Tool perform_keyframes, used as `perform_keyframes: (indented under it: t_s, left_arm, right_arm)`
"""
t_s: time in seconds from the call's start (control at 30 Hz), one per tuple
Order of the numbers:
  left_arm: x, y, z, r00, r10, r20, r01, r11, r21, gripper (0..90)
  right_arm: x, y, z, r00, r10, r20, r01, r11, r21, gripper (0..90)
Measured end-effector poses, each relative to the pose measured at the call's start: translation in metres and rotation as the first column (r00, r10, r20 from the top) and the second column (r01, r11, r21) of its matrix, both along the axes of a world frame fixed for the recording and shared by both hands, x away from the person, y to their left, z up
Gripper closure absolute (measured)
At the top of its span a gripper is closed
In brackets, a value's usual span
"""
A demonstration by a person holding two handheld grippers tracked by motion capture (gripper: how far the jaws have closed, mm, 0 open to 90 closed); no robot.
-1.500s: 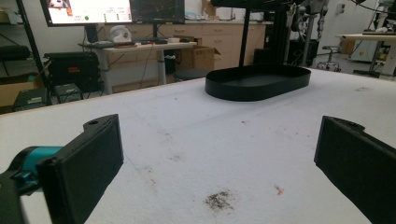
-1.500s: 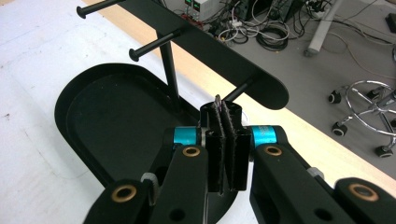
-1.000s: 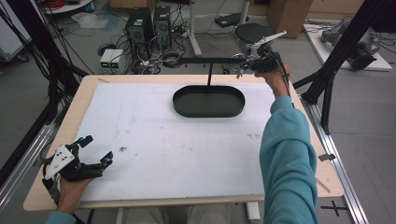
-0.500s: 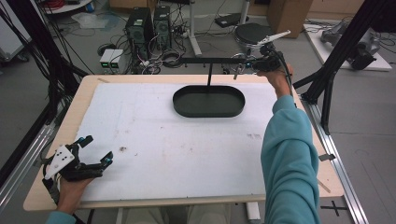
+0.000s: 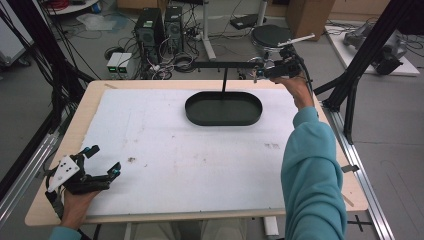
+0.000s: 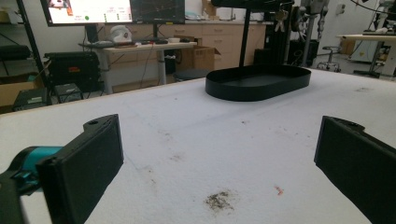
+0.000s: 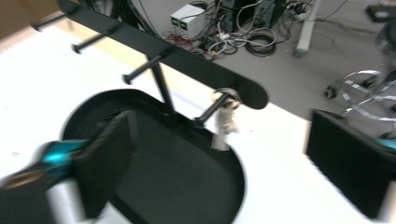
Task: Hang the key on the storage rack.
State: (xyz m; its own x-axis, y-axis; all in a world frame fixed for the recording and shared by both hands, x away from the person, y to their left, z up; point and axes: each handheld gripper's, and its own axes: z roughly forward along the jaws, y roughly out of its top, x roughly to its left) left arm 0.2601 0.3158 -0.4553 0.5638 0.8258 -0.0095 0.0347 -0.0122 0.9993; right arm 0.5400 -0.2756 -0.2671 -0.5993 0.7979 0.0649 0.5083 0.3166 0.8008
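I see a wooden bench (image 5: 65, 145) covered by a white, lightly stained sheet (image 5: 200, 165), in a lab with computers and cables on the floor beyond it and desks with monitors along the far wall. My left gripper (image 5: 95, 162) rests low at the near left corner of the bench, its fingers (image 6: 91, 154) spread wide with nothing between them, pointing across the sheet toward the tray. My right gripper (image 5: 260, 70) is raised at the far right, level with the right end of the rack (image 5: 225, 65), a black crossbar with pegs on a post that rises from the tray. Its fingers (image 7: 350, 158) have just been opening and now stand wide apart, gripping nothing. In the right gripper view a key ring (image 7: 225, 99) hangs on the end peg of the rack, its keys (image 7: 223, 128) dangling down over the tray's edge, between the spread fingers but touched by neither. The tray (image 5: 197, 112), a black oval dish, sits on the far middle of the sheet; I see nothing lying in it.
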Motion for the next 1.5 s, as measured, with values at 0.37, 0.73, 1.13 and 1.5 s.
perform_keyframes:
  t_s: [0.37,0.73,1.13,1.5]
  left_arm:
    - [0.001,0.000,0.000,1.0000,0.007,-0.006,-0.007,1.0000,0.002,1.7]
    - [0.001,-0.001,0.000,0.9999,0.008,-0.010,-0.008,1.0000,0.003,1.7]
    - [0.001,-0.001,0.000,1.0000,-0.003,-0.006,0.003,1.0000,0.008,1.7]
    - [0.000,-0.001,0.000,1.0000,0.001,0.000,-0.001,0.9999,0.014,1.7]
  right_arm:
    - [-0.045,0.003,0.012,0.9883,0.123,0.090,-0.130,0.9885,0.077,0.5]
    - [-0.103,0.001,-0.015,0.9512,0.219,0.217,-0.253,0.9574,0.140,0.5]
    - [-0.177,-0.001,-0.083,0.9332,0.157,0.323,-0.234,0.9481,0.215,0.5]
    - [-0.222,-0.010,-0.147,0.9126,0.085,0.400,-0.211,0.9352,0.284,0.5]
